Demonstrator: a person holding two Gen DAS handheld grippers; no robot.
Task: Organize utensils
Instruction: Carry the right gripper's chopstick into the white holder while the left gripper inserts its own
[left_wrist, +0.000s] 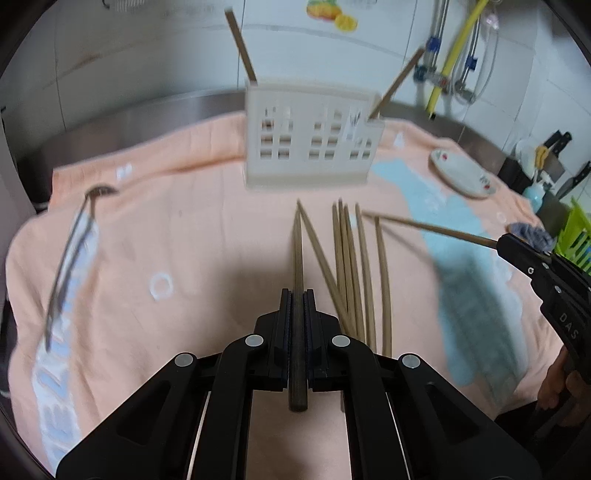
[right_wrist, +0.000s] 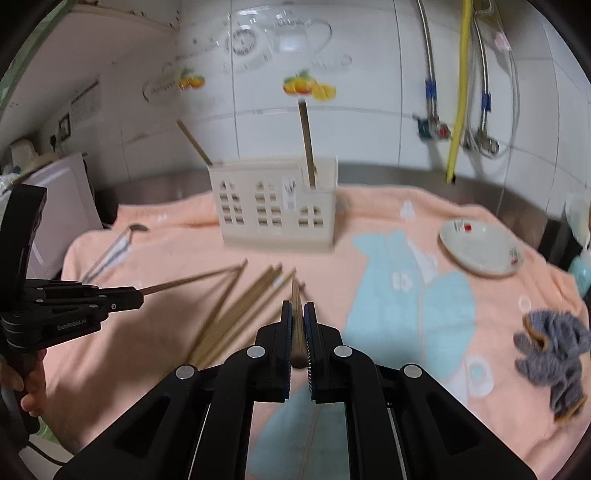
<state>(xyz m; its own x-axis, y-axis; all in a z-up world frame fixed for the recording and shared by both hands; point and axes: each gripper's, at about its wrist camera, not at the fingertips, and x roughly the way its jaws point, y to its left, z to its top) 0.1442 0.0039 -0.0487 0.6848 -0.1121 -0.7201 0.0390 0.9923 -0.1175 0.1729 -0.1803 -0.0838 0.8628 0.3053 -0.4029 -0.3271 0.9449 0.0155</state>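
You hold one brown wooden chopstick in each gripper: the left gripper (left_wrist: 297, 295) is clamped along the thick end of a chopstick (left_wrist: 297, 254) whose tip points toward the cream plastic utensil holder with window-shaped cut-outs (left_wrist: 310, 138), and the right gripper (right_wrist: 298, 308) is likewise closed on a second chopstick (right_wrist: 296, 317) aimed the same way. Gripping each stick lengthwise between the pads keeps it in line with the fingers, so its tip can be steered into a compartment from above. The holder stands upright on the peach towel (left_wrist: 184, 229) that covers the surface, behind the loose bundle of wooden chopsticks (left_wrist: 351, 266) lying in front of it. It already contains two chopsticks: one leaning out of its left end compartment (left_wrist: 242, 48) and one leaning out of its right end compartment (left_wrist: 397, 81); the middle compartment appears empty, though blur limits certainty. A metal spoon-like utensil (left_wrist: 74, 243) lies on the towel left of the holder, and a white ceramic plate (left_wrist: 461, 171) sits to its right. Judged from this, most of the sorting remains.
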